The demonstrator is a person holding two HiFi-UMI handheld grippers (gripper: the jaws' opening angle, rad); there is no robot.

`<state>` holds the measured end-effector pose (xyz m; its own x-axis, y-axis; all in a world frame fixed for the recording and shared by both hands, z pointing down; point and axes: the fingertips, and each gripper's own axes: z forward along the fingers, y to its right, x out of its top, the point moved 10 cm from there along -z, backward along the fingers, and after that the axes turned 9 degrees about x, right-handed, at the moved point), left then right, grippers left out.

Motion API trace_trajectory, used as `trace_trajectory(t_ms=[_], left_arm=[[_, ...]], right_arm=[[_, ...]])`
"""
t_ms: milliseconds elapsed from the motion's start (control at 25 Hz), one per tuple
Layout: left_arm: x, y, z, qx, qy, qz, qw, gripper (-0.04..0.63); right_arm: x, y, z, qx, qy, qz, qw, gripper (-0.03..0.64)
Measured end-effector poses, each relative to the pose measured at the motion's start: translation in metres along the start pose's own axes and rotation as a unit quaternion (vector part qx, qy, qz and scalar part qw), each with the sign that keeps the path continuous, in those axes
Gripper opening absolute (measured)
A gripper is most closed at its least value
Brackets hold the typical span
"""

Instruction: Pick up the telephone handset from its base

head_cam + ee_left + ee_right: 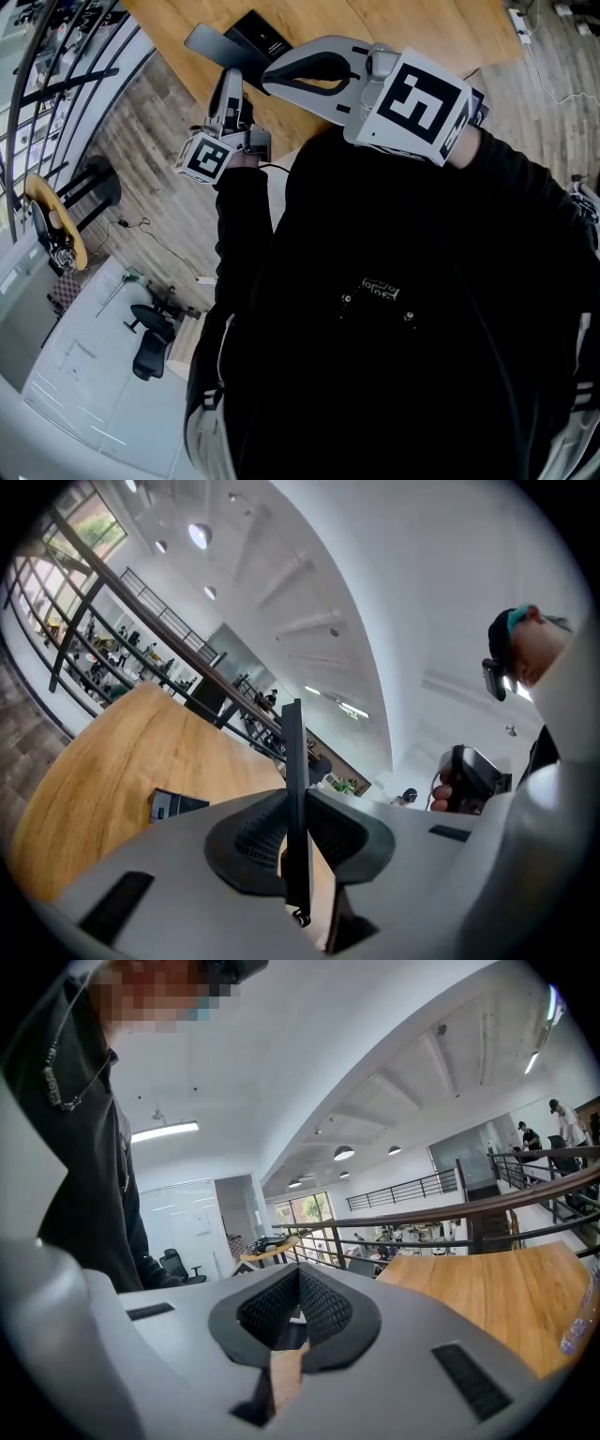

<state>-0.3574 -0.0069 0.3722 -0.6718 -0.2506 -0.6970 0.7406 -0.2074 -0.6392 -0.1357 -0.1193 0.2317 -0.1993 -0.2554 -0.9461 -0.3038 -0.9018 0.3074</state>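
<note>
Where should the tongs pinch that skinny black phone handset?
Across its two broad flat faces, near one end, coming in along its narrow edge. The handset is a thin slab, so it slips between the pads, and the flat faces give them plenty to press on. The left tongs grip it just so.

You've got a wooden table (422, 28) across the frame's top. One black base (261, 36) lies on it, upper left of centre.

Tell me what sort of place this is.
Likely an open-plan office or lab: a railing along a mezzanine edge, an office chair, a big wooden table under a high white ceiling.
</note>
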Motion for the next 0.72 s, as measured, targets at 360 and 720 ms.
trace_trajectory(t_ms=[360, 720], left_arm=[[0.026, 0.068, -0.026, 0.025, 0.066, 0.069, 0.9951, 0.069], [0.02, 0.1, -0.043, 0.102, 0.117, 0.101, 0.9826, 0.069]], right_arm=[[0.006, 0.015, 0.006, -0.004, 0.0, 0.012, 1.0, 0.017], [0.013, 0.018, 0.008, 0.014, -0.009, -0.021, 1.0, 0.015]])
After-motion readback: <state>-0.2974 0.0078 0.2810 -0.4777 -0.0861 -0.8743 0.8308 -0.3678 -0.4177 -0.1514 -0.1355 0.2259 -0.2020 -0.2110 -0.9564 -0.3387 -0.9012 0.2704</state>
